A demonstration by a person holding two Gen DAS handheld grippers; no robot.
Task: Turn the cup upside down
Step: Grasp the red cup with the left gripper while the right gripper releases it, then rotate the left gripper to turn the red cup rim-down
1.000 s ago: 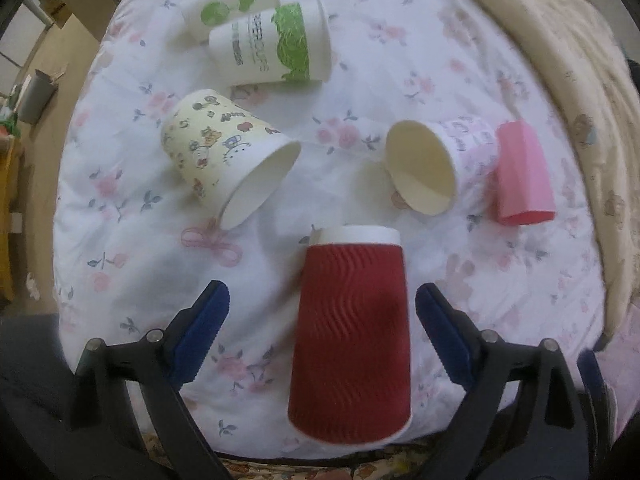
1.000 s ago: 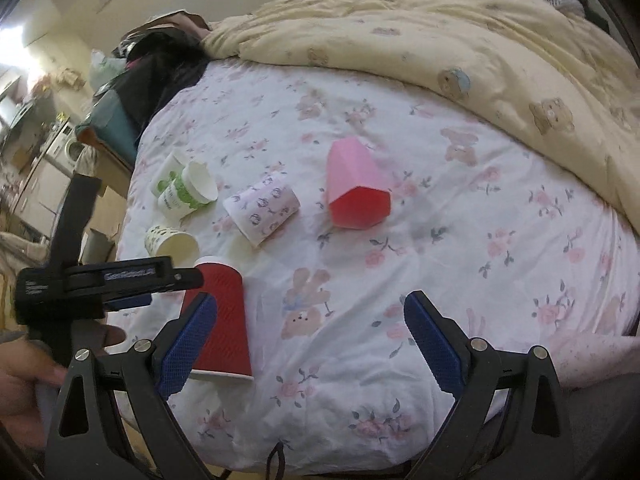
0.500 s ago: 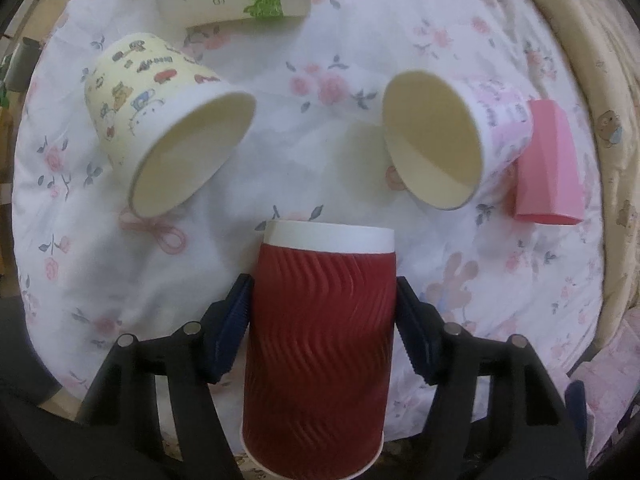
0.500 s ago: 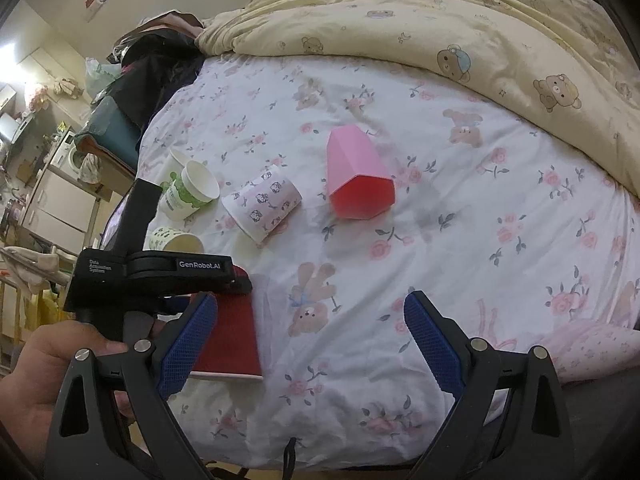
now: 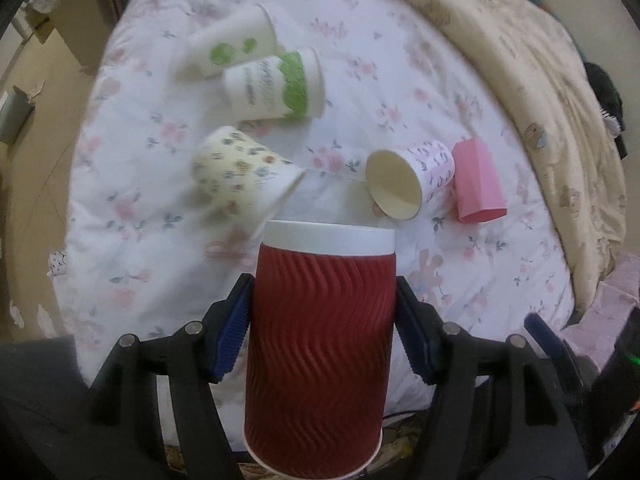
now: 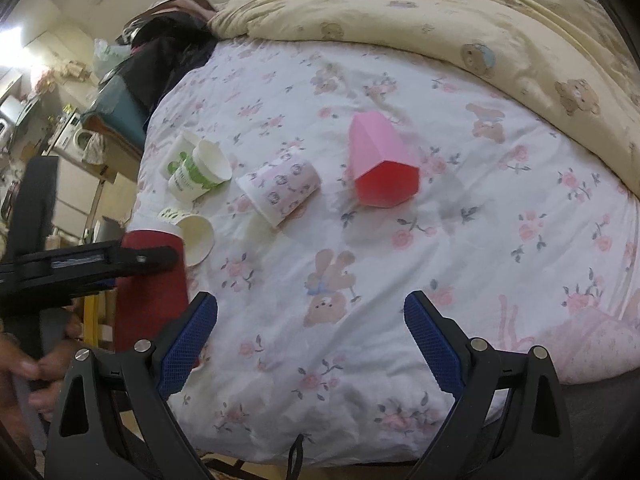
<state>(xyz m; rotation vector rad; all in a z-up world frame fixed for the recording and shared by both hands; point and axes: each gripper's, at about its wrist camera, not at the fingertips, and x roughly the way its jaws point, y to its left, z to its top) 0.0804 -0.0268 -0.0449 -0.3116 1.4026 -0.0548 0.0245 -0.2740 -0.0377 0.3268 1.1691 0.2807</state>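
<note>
A ribbed red paper cup [image 5: 320, 344] with a white base rim sits between the blue pads of my left gripper [image 5: 322, 320], which is shut on it and holds it off the floral bedsheet [image 5: 160, 240]. In the right wrist view the red cup [image 6: 150, 280] shows at the far left, held by the left gripper's black arm. My right gripper [image 6: 310, 320] is open and empty above the sheet's near part.
Lying on the sheet: a yellow cartoon cup [image 5: 244, 174], a purple-print cup [image 5: 412, 178], a pink faceted cup [image 5: 478, 180], two green-print white cups [image 5: 276, 84]. A yellow bear blanket [image 6: 460, 20] lies at the back. The bed's edge is near.
My left gripper closed on the red cup and lifted it off the sheet, pulling back from the other cups. The right gripper stayed open, nearly still.
</note>
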